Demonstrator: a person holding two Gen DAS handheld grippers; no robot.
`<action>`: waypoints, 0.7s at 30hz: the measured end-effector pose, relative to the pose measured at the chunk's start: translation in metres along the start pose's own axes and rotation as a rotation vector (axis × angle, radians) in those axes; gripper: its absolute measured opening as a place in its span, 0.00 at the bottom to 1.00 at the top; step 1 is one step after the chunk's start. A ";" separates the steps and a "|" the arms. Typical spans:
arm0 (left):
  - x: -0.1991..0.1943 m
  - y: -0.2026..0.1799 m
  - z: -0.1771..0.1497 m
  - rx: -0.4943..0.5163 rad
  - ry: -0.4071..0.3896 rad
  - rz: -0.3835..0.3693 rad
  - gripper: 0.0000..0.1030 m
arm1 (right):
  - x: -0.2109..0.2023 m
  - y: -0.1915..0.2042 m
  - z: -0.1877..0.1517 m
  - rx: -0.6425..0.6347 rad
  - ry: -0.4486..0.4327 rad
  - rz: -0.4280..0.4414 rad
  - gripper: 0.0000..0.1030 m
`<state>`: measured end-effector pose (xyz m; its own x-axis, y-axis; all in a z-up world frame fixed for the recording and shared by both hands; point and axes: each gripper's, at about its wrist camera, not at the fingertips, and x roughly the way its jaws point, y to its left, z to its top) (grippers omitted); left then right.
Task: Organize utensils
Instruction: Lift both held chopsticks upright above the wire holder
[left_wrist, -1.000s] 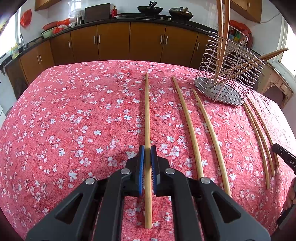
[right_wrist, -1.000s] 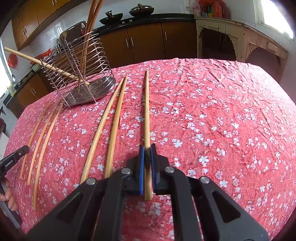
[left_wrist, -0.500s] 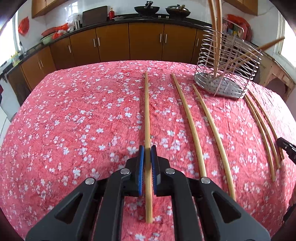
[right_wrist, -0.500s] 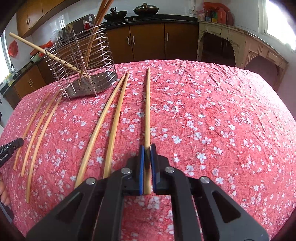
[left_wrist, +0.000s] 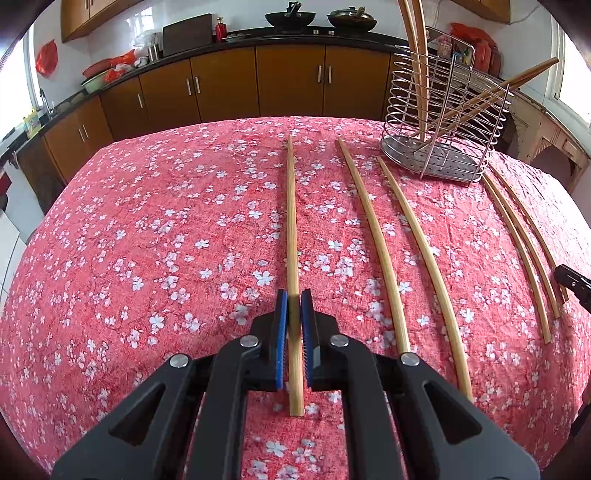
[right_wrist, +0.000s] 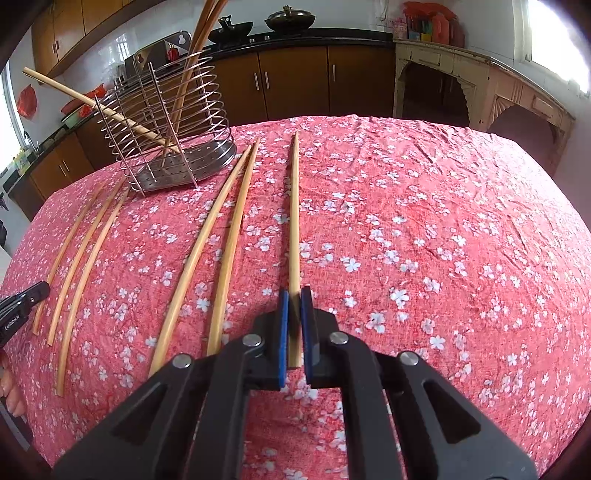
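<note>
Brown kitchen cabinets (left_wrist: 229, 88) under a dark counter run along the far wall, and in front of them stands a table spread with a red cloth printed with small white blossoms (left_wrist: 147, 240).

Toward the far side of that cloth sits a steel wire utensil holder with a perforated base (right_wrist: 173, 147). A few long wooden chopsticks already stand or lean in it — three as far as I can count, one tilted well out over the rim.

The rest lie flat, roughly parallel, their tips pointing toward the far edge. From the right-hand camera, three pale bamboo chopsticks (right_wrist: 79, 254) lie to the left of the holder and two more (right_wrist: 218, 236) just right of it.

The left gripper (left_wrist: 294, 299) has its blue-padded jaws closed on one straight chopstick (left_wrist: 291, 229), near its close end. The right gripper (right_wrist: 294, 297) is likewise clamped on another chopstick (right_wrist: 294, 206), the rightmost of the row. Both sticks seem barely off the cloth, if at all.

So I judge the job under halfway — a few stowed, two gripped, five left on the table.
</note>
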<state>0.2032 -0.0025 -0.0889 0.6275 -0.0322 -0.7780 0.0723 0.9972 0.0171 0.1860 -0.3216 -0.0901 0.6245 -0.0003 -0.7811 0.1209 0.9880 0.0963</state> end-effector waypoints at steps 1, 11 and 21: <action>0.000 0.000 0.000 -0.002 0.000 -0.002 0.07 | -0.001 0.001 0.000 -0.013 -0.001 -0.003 0.08; -0.047 0.018 0.010 -0.027 -0.125 -0.080 0.06 | -0.057 0.001 0.012 -0.034 -0.143 0.011 0.07; -0.114 0.036 0.036 -0.096 -0.343 -0.138 0.06 | -0.130 0.001 0.041 -0.041 -0.390 0.065 0.07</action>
<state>0.1619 0.0350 0.0230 0.8413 -0.1715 -0.5127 0.1122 0.9831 -0.1447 0.1368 -0.3272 0.0367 0.8771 0.0114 -0.4802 0.0457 0.9932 0.1071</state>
